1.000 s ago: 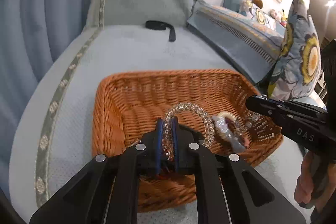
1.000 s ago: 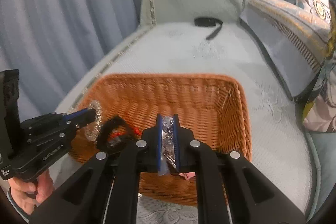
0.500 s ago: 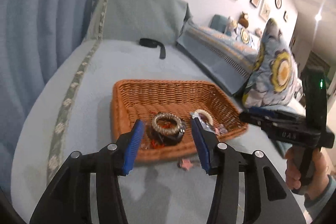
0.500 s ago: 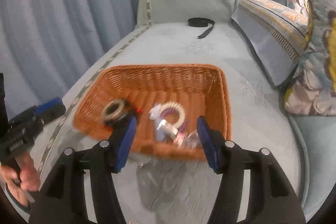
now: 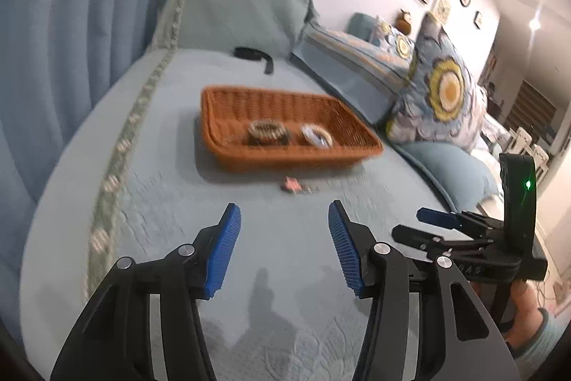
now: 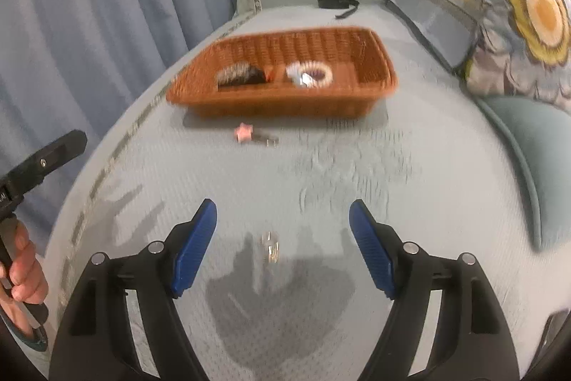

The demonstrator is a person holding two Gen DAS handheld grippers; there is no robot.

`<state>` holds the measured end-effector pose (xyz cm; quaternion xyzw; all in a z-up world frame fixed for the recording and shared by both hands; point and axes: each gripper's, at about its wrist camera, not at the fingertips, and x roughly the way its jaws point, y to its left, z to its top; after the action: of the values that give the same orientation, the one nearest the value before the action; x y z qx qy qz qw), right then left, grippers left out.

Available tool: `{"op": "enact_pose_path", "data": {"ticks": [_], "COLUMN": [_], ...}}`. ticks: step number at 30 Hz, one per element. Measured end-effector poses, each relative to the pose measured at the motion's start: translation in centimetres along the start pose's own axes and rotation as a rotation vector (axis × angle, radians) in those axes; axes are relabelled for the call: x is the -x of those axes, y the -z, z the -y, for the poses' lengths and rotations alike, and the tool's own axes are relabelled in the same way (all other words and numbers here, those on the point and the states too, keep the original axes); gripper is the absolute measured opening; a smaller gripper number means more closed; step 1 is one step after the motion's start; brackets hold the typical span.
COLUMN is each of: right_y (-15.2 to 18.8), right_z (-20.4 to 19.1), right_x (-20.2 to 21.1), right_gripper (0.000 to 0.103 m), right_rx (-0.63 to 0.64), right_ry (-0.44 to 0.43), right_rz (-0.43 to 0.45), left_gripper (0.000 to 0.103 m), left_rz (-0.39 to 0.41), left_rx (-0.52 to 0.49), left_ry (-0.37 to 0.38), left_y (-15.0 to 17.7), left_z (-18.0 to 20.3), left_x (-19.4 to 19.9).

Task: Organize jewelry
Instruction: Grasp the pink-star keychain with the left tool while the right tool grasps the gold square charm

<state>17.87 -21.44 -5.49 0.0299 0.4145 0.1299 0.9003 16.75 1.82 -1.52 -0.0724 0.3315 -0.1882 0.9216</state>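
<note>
An orange wicker basket sits on the pale blue bedspread. In it lie a beaded bracelet on a dark item and a white ring-shaped bracelet. A pink star clip lies on the bedspread in front of the basket. A small clear ring-like piece lies between the right gripper's fingers. My left gripper is open and empty, well short of the basket. My right gripper is open and empty; it also shows in the left wrist view.
A black strap lies on the bedspread beyond the basket. Flowered cushions line the right side. A blue curtain hangs on the left, along the bed's trimmed edge.
Both grippers opened and let their bracelets go into the basket, then pulled back away from it toward the near part of the bed.
</note>
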Motion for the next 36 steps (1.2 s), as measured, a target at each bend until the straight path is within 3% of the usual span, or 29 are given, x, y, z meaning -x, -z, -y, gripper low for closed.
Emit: {"op": "enact_pose_path", "data": {"ticks": [8, 11, 14, 24, 28, 29, 30, 31, 36], "right_y": [3.1, 3.3, 3.5, 2.9, 2.6, 2.5, 2.4, 2.4, 2.3], "right_z": [-1.2, -1.2, -1.2, -1.8, -1.6, -1.5, -1.4, -1.2, -0.5], "right_x": [-2.1, -2.7, -3.4, -4.2, -4.5, -4.5, -4.5, -4.5, -4.4], "right_gripper": [0.068, 0.06, 0.053, 0.052, 0.037, 0.032, 0.03, 0.03, 0.03], "right_rx": [0.066, 0.063, 0.063, 0.084, 0.083, 0.08, 0.076, 0.069, 0.045], "right_ry": [0.016, 0.006, 0.019, 0.013, 0.02, 0.022, 0.02, 0.01, -0.024], "right_rz": [-0.026, -0.027, -0.028, -0.014, -0.016, -0.016, -0.017, -0.017, -0.015], "left_gripper": [0.05, 0.05, 0.05, 0.05, 0.047, 0.04, 0.031, 0.028, 0.026], "left_rz": [-0.089, -0.135, -0.173, -0.233, -0.268, -0.279, -0.287, -0.298, -0.326], "left_rx": [-0.052, -0.072, -0.091, -0.166, -0.225, -0.24, -0.25, -0.263, -0.287], "left_ry": [0.053, 0.066, 0.06, -0.006, 0.054, 0.079, 0.095, 0.11, 0.175], "left_y": [1.1, 0.5, 0.1, -3.2, -2.9, -2.7, -2.5, -2.2, -0.7], "left_z": [0.3, 0.1, 0.2, 1.5, 2.3, 2.6, 2.7, 2.9, 3.3], "left_x": [-5.8, -9.1, -11.9, -19.1, -19.4, -19.2, -19.0, -18.7, -17.0]}}
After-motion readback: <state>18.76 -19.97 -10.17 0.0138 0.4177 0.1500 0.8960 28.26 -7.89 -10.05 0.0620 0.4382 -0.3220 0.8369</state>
